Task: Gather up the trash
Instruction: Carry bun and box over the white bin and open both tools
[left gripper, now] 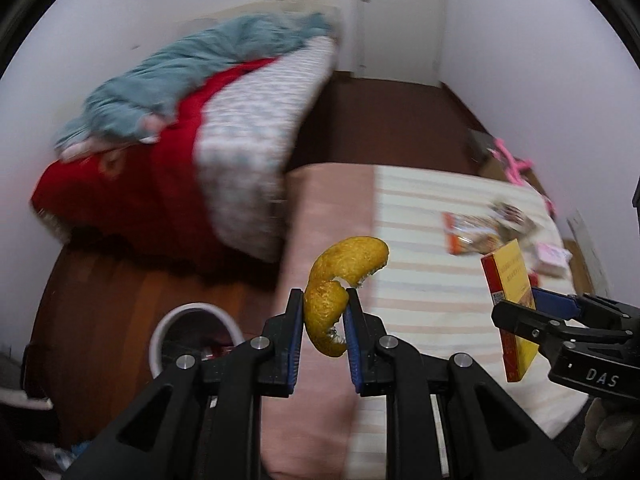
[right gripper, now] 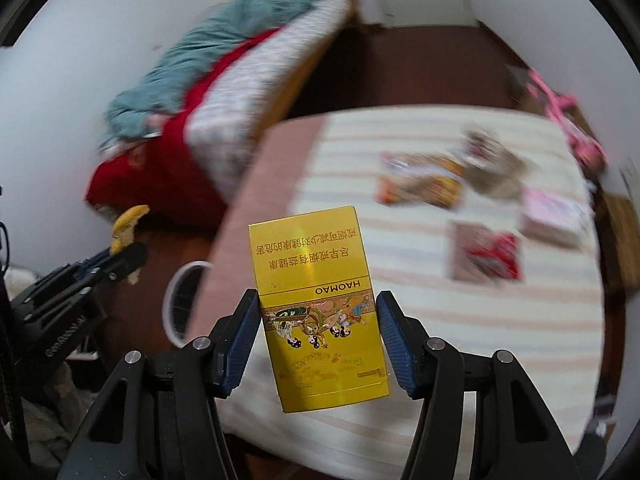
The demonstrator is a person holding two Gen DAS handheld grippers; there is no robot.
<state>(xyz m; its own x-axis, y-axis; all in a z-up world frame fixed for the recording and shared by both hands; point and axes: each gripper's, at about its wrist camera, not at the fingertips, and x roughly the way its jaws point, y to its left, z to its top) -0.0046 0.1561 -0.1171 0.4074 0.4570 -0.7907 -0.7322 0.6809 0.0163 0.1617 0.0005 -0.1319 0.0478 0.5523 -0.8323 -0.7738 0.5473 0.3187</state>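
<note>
- Above the striped desk (left gripper: 420, 280), the left tool (left gripper: 323, 312) was clamped on a curled orange peel (left gripper: 344, 276).
- Its right-hand neighbour, the right tool (right gripper: 318, 320), gripped a yellow cigarette box (right gripper: 320, 304) by its sides.
- Snack wrappers (right gripper: 420, 180) lay on the desk; a white bin (left gripper: 192, 332) stood on the floor below.

Wrappers (right gripper: 420, 184) and a small box (right gripper: 554, 216) lie on the worktop (left gripper: 420, 292), toward its far right. A bin (left gripper: 192, 336) stands on the floor (left gripper: 100, 300) left of the worktop. Behind the bin, bedding (left gripper: 192, 120) is piled on a bed.

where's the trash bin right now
The white bin stands on the wooden floor beside the table's left edge, just below-left of the left claw and its orange peel.
</note>
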